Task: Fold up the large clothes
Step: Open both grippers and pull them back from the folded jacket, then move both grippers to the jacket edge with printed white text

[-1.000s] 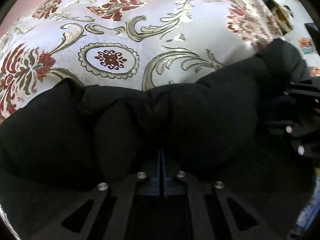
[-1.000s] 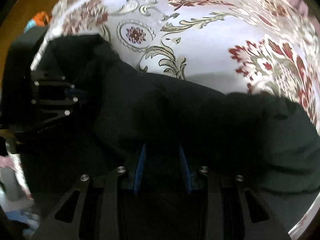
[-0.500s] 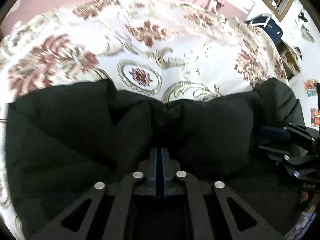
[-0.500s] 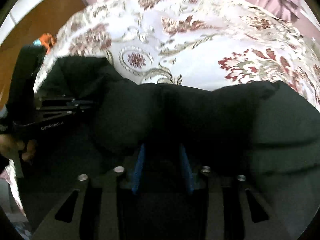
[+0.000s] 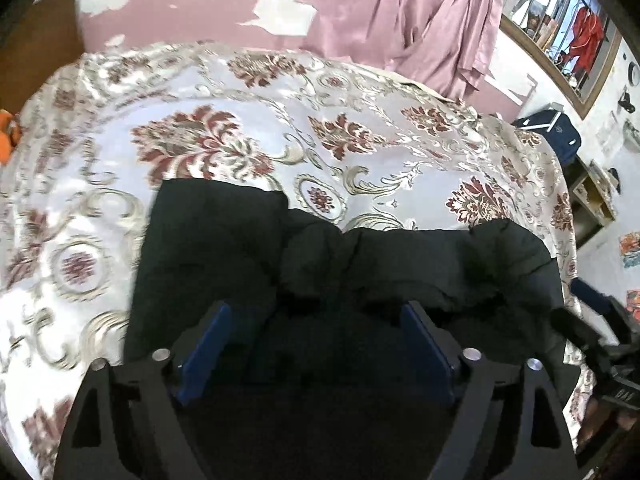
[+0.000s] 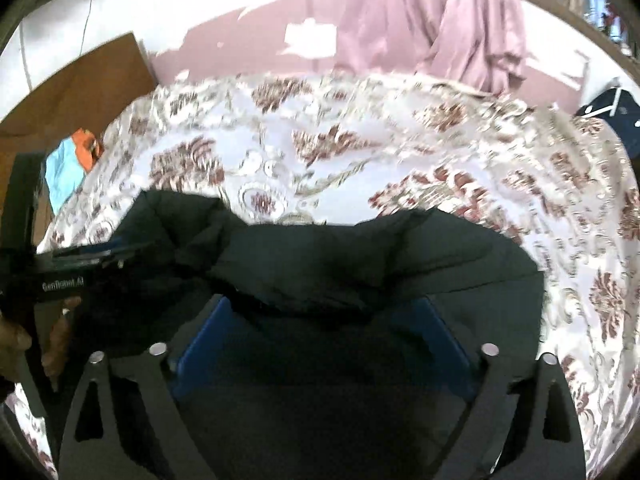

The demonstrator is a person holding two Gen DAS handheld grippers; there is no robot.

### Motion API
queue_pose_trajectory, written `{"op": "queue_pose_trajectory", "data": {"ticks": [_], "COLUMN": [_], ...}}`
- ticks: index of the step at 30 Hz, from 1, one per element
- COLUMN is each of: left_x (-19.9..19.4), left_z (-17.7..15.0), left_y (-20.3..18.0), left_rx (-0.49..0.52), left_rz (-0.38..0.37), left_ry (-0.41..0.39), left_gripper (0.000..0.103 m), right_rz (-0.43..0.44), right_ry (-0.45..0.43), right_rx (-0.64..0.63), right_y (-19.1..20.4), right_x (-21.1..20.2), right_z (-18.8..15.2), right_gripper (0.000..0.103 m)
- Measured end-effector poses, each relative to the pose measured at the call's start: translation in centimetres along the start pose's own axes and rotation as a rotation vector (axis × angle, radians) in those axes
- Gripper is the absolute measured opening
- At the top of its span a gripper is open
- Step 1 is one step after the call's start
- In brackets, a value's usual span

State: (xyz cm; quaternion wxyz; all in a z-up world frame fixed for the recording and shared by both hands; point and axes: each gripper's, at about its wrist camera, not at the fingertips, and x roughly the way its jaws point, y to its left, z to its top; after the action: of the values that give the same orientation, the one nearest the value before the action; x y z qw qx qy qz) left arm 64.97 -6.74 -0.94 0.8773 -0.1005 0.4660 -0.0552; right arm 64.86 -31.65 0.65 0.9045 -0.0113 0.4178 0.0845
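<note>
Bedspread (image 5: 248,92) of pale satin with dark red flower medallions and gold scrolls covers the whole bed and fills most of both wrist views. Behind it stands a pink wall (image 5: 192,12) with patches of peeled paint, and a pink curtain (image 5: 424,12) hangs at the right. A framed mirror (image 5: 560,36) is tilted on the white wall at far right, and a brown wooden panel (image 6: 80,84) stands at the left. An orange and blue cloth (image 6: 68,164) lies at the bed's left edge.

On the near part of the bed lies the black padded jacket (image 5: 224,248), bunched and folded, its long axis running left to right across the bed; which end is the collar cannot be told. Its far edge is puffed up into a ridge.

The left gripper (image 5: 316,344) hangs over the jacket with its blue-padded fingers (image 5: 208,344) spread wide and nothing pinched between them. The right gripper (image 6: 320,340) is likewise spread wide over the fabric, gripping nothing.
</note>
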Motion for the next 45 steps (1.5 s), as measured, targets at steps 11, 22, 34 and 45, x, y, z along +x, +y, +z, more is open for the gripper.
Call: {"op": "queue_pose_trajectory", "data": {"ticks": [11,22,34,45], "left_x": [-8.9,-12.7,-16.1,-23.4], "left_z": [-3.6,-9.0,-14.9,-23.5], "left_y": [-0.6,0.4,1.6,0.7], "left_rx": [0.016,0.077,0.15,0.199], "left_rz": [0.044,0.07,0.061,0.12], "left_ry": [-0.178,-0.325,-0.437,-0.515], "left_gripper": [0.103,0.103,0.103,0.103], "right_rz": [-0.019,-0.088,-0.116,-0.073], "right_ry": [-0.156,-0.256,-0.358,-0.396], "right_rx": [0.008,0.062,0.063,0.043], "right_y": [1.6,3.8,6.2,9.3], "right_x": [-7.7,-11.2,-14.0,-19.1], "right_z": [-1.8,-6.5,-12.8,-19.8], "right_gripper": [0.101,0.101,0.101,0.101]}}
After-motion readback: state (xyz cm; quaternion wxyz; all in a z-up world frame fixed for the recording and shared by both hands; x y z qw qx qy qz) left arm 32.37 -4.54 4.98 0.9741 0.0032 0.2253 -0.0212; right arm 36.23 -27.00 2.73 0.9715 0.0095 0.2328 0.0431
